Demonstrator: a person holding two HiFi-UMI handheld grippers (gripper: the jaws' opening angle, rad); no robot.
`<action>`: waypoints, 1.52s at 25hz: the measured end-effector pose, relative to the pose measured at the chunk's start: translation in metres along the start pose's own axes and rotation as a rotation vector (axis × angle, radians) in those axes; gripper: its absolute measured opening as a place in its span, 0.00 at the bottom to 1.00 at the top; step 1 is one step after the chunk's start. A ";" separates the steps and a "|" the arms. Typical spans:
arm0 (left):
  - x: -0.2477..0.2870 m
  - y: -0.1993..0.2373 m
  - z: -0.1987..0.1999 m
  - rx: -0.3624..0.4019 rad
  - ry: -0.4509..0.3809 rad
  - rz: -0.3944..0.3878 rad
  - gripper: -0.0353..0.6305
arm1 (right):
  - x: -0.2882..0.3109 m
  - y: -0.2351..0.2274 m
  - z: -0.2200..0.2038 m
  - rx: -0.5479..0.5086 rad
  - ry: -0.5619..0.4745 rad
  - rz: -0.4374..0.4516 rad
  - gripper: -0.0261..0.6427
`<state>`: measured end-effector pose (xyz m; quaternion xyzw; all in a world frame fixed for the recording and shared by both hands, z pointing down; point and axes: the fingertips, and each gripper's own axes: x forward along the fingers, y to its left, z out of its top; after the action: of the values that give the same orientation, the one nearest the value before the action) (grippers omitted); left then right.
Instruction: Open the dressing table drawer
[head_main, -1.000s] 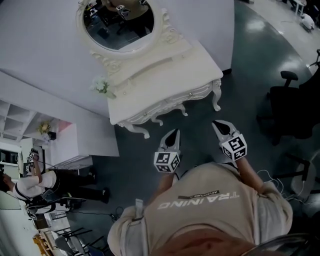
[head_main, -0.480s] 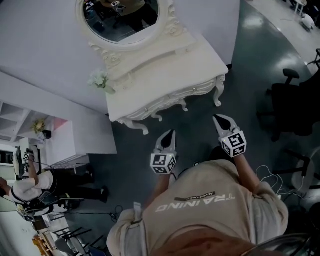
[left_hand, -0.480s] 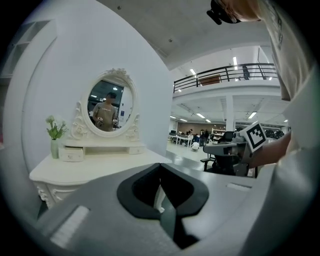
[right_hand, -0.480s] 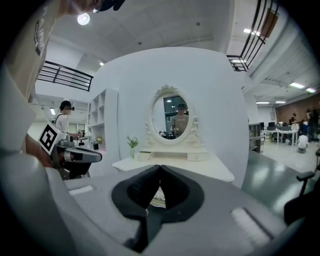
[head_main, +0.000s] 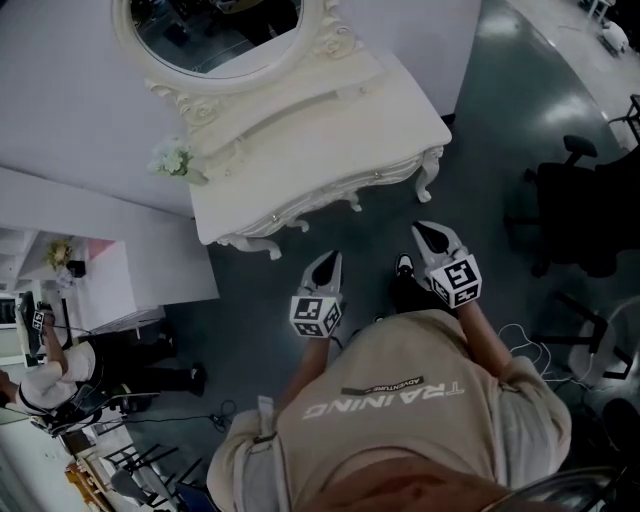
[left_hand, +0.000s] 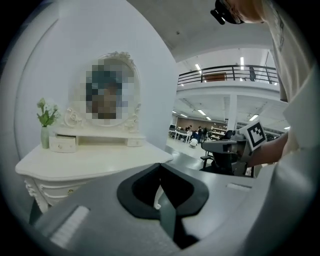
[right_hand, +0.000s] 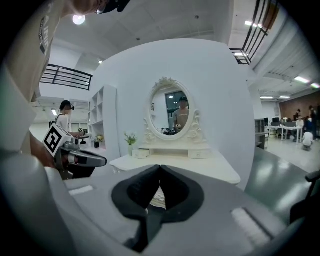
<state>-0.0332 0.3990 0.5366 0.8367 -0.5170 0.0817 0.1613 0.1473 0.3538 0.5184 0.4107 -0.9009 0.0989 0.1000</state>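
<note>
The left hand-held gripper (head_main: 330, 262) and right hand-held gripper (head_main: 428, 232) were pinched shut and empty, pointed toward the dressing table (head_main: 320, 130) for the approach; its drawer (head_main: 325, 197), seemingly under the front edge, sat closed, unreached.

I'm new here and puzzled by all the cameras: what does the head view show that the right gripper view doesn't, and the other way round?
Only the head view: the wearer's back from above and the right tool's marker cube.
Only the right gripper view: a ceiling lamp, a balcony railing, and the mirror seen face-on.
Both: the white table, its mirror, the flowers and the left tool.
</note>
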 end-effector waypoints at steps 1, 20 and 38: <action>0.014 0.001 0.009 0.009 -0.001 0.000 0.06 | 0.009 -0.012 0.003 0.005 -0.003 -0.001 0.04; 0.184 0.039 0.100 0.028 -0.006 0.110 0.06 | 0.169 -0.182 0.065 -0.008 -0.054 0.056 0.04; 0.278 0.172 0.145 0.041 -0.015 -0.075 0.06 | 0.290 -0.206 0.080 0.013 0.073 -0.072 0.04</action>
<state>-0.0653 0.0430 0.5179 0.8592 -0.4846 0.0798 0.1431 0.1096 -0.0089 0.5369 0.4397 -0.8805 0.1161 0.1336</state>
